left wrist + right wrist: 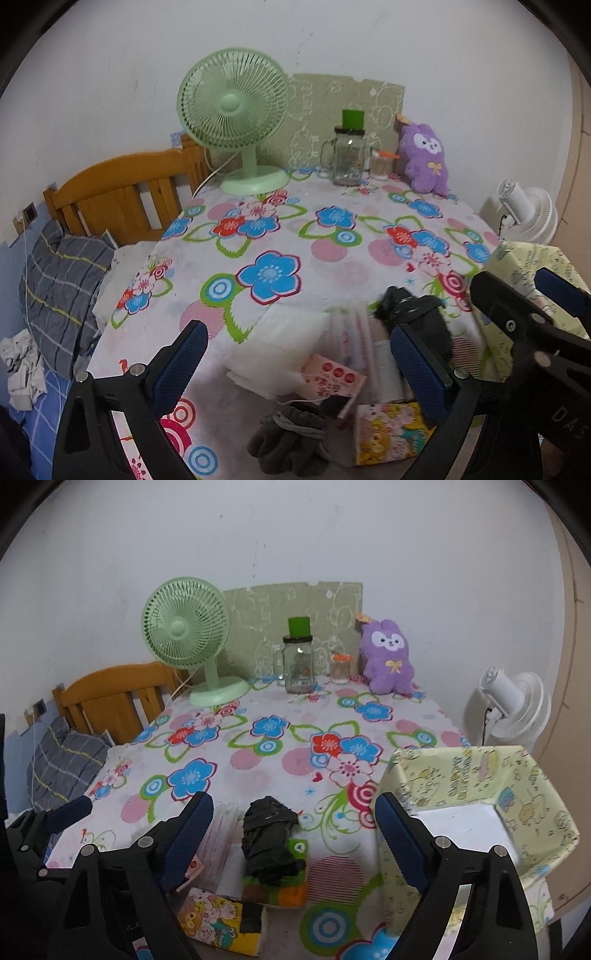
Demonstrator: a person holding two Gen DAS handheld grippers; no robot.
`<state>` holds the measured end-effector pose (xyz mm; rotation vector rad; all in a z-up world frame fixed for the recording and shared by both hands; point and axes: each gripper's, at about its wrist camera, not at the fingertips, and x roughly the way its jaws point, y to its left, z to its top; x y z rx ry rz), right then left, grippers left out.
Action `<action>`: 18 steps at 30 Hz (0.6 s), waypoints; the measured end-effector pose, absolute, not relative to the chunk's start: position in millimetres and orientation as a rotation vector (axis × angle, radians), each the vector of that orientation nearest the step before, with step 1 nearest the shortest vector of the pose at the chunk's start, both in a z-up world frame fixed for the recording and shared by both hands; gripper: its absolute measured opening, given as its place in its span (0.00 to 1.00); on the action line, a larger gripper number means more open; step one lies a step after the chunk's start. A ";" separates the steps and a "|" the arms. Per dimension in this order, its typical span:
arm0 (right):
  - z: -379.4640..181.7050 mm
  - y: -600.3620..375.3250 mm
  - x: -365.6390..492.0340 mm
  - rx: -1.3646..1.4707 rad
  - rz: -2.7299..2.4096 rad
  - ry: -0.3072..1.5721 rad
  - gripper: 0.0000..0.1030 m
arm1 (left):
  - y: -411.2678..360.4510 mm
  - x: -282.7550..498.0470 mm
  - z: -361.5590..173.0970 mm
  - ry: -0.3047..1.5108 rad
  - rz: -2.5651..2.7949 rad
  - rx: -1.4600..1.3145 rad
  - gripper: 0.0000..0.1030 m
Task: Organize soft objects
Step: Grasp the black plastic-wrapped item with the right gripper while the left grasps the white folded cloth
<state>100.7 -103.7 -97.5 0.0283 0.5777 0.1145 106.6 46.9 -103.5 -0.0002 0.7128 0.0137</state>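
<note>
Left gripper (299, 354), seen from its own wrist view, held released above the near edge of the worktop (314, 236), nothing being gripped; between and just beyond its blue pads (417, 365) a white soft pack (273, 339) and a pink-labelled packet (332, 380) are seen lying; below them, nearer the gripper, a grey cloth bundle (288, 439) and a cartoon-printed tissue pack (391, 432) are shown; a crumpled black bag (410, 306) lies ahead of the right pad.

Right gripper (295, 834), seen from its own view, likewise released with jaws wide and nothing clasped; the black bag (271, 838) is framed between the fingers, resting on a green packet (291, 878); the cartoon tissue pack (218, 919) lies nearer, toward the left finger; a pale yellow fabric bin (517, 794), open-topped, stands just beyond the right finger.

Far ahead of both grippers: a green fan (188, 635), a glass jar (299, 664) and a purple plush (388, 657), set against the wall.
</note>
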 end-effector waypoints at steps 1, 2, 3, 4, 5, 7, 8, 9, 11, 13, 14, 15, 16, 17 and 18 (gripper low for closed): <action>-99.3 -101.5 102.7 0.024 0.115 0.583 0.88 | 48.7 109.2 -106.0 0.721 0.016 -0.002 0.97; -101.7 -98.8 105.4 0.017 0.116 0.589 0.88 | 50.3 111.7 -108.3 0.727 0.018 -0.003 0.96; -103.4 -96.7 107.3 0.012 0.118 0.594 0.87 | 52.0 114.3 -110.3 0.733 0.018 -0.003 0.96; -105.7 -94.3 110.0 0.008 0.119 0.601 0.86 | 53.1 116.6 -112.2 0.737 0.018 -0.003 0.96; -108.1 -92.5 112.4 0.006 0.121 0.609 0.84 | 54.1 119.3 -114.6 0.743 0.018 -0.002 0.96; -113.7 -89.2 118.2 0.005 0.127 0.630 0.83 | 55.1 124.1 -118.6 0.754 0.021 0.001 0.96; -116.6 -87.6 121.2 0.006 0.132 0.639 0.82 | 55.7 126.5 -121.2 0.761 0.023 0.004 0.96; -118.9 -86.4 123.7 0.004 0.133 0.645 0.81 | 56.2 129.0 -123.9 0.770 0.022 0.006 0.95; -124.7 -84.3 129.3 0.000 0.132 0.663 0.80 | 56.4 133.7 -128.6 0.786 0.017 0.011 0.94; -129.5 -83.2 133.7 0.001 0.130 0.679 0.79 | 56.8 137.5 -133.3 0.801 0.015 0.015 0.94; -133.1 -82.8 137.1 0.003 0.131 0.695 0.77 | 56.5 139.4 -136.0 0.808 0.015 0.020 0.94; -135.3 -82.4 139.1 0.005 0.132 0.706 0.75 | 56.5 140.9 -138.0 0.812 0.017 0.026 0.94; -137.8 -82.0 141.9 0.006 0.132 0.719 0.75 | 56.5 142.1 -139.3 0.816 0.019 0.030 0.94; -140.3 -81.3 144.6 0.007 0.130 0.730 0.73 | 56.7 144.1 -141.4 0.822 0.020 0.032 0.94; -143.4 -81.0 148.0 0.009 0.131 0.748 0.71 | 56.9 146.1 -143.5 0.828 0.019 0.034 0.94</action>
